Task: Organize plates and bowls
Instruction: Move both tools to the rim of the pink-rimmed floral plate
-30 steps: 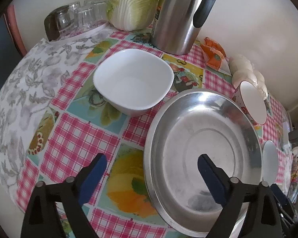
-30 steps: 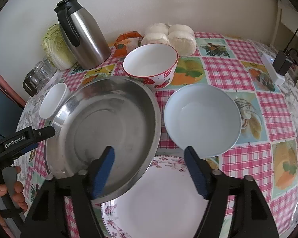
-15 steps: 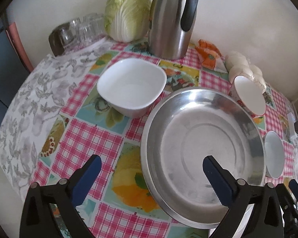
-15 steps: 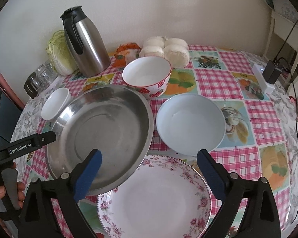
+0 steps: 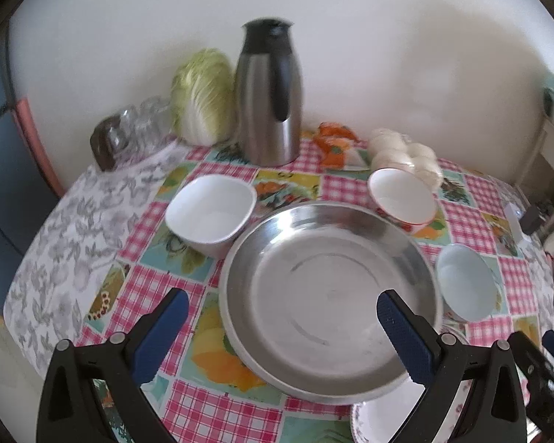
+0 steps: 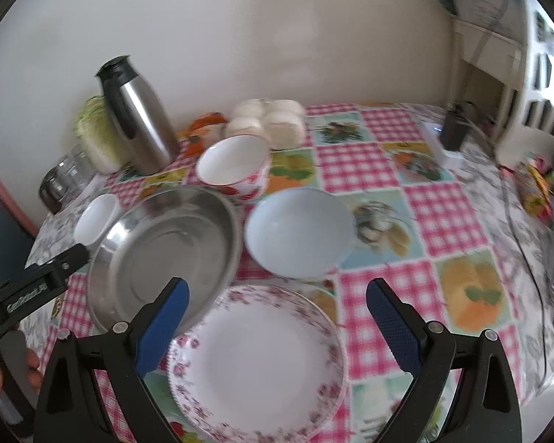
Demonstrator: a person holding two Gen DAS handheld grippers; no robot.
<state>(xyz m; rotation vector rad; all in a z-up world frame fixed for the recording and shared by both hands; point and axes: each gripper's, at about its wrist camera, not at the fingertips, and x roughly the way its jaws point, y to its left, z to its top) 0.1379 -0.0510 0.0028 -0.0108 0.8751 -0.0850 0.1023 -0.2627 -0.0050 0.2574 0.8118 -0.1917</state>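
Risk centres on the steel pan (image 5: 328,299), the landmark for this layout: its thin rim overlaps the near-right floral plate (image 6: 256,361), so lifting either one carelessly would likely scrape or tip the other. Left gripper (image 5: 282,336) and right gripper (image 6: 277,326) both hang released, jaws spread wide, holding nothing. Smooth glazed ceramic and polished metal give ribbed blue pads little purchase, so a shallow pinch on a rim may slip. Behind-left of the pan sits a squarish white bowl (image 5: 210,214); behind-right, a round red-patterned bowl (image 5: 402,199); to its right, a pale blue round bowl (image 6: 299,232). All rest on a glossy checked tablecloth (image 6: 443,203), which may let dishes slide.
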